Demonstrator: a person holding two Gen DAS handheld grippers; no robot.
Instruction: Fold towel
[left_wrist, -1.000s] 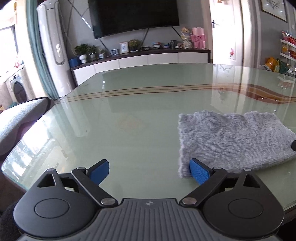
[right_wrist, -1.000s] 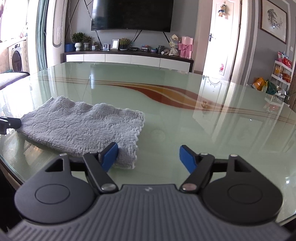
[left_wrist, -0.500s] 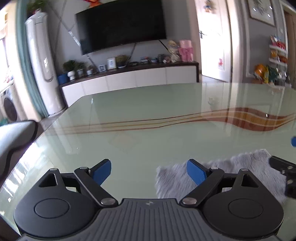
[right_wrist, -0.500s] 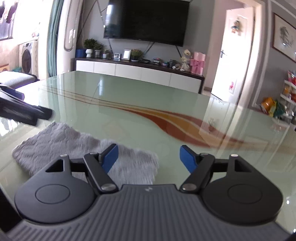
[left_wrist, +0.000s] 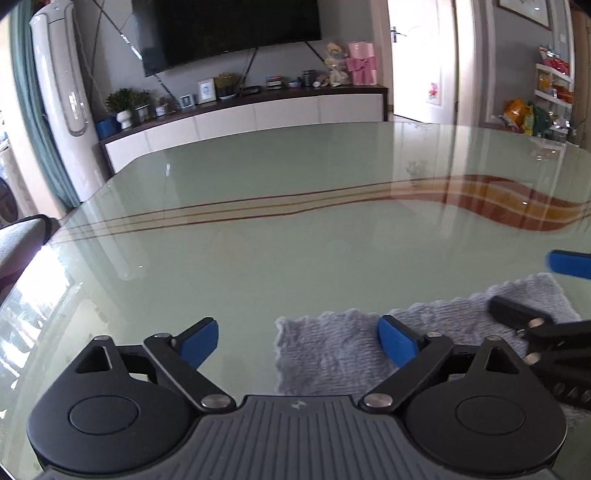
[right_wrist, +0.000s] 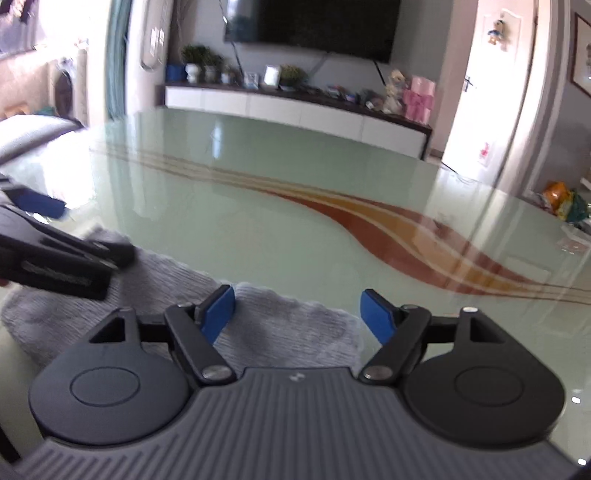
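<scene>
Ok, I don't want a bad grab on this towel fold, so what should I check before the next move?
1. Left claw open: ok.
2. Right claw open: ok.
3. Towel lying flat on the table: ok, no bunching visible.
4. Left claw straddles the towel's left edge: ok, one pad over the cloth, one over glass.
5. Right claw straddles the right edge: ok.
6. Pads low enough to pinch the cloth: cannot tell.
</scene>
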